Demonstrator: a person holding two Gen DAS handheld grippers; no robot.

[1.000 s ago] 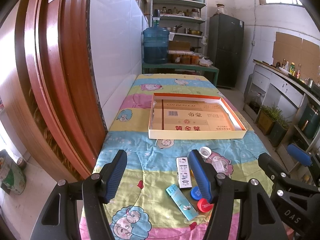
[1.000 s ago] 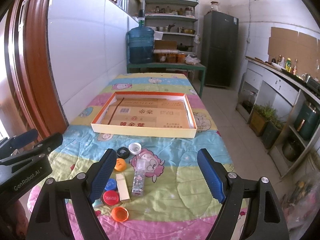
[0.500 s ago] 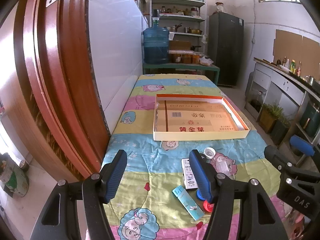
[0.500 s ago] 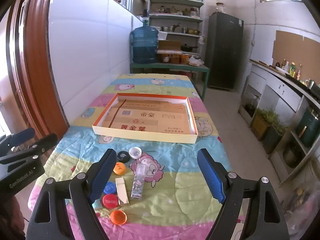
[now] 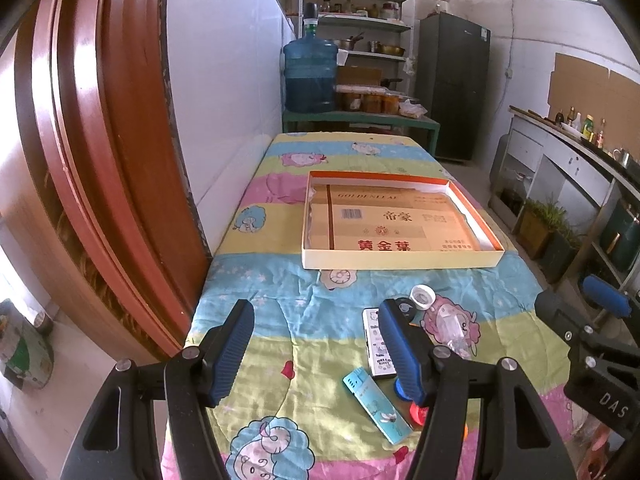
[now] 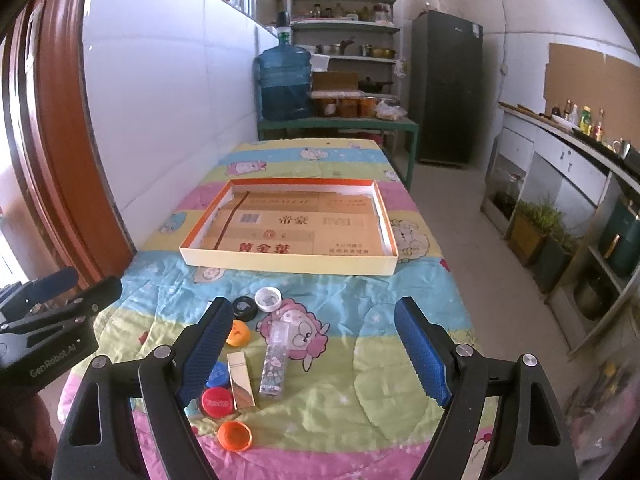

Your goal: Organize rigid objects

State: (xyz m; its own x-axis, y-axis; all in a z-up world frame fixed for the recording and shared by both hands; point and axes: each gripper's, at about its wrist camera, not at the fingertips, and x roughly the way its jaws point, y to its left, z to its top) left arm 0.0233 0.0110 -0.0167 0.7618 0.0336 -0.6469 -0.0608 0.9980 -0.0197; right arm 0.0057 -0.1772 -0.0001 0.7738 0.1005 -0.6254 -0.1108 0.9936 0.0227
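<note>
Hovering with jaws apart and empty, both tools, left (image 5: 316,350) and right (image 6: 316,354), face caps (image 6: 216,402) and lighters (image 6: 273,364) clustered, perhaps touching, on the desk (image 6: 400,344) before the tray (image 6: 288,262); crowding risks nudged neighbours.

Ahead stands a table (image 6: 420,280) under a cartoon-print cloth. Beyond it, a green bench (image 6: 336,123) carries a blue water jug (image 6: 285,84) before shelves (image 6: 345,24) and a dark fridge (image 6: 446,88). White tiled wall (image 6: 168,92) and what looks like a wooden door frame (image 5: 92,152) lie left; a counter (image 6: 568,148) runs right. Daylight enters high on the right.
</note>
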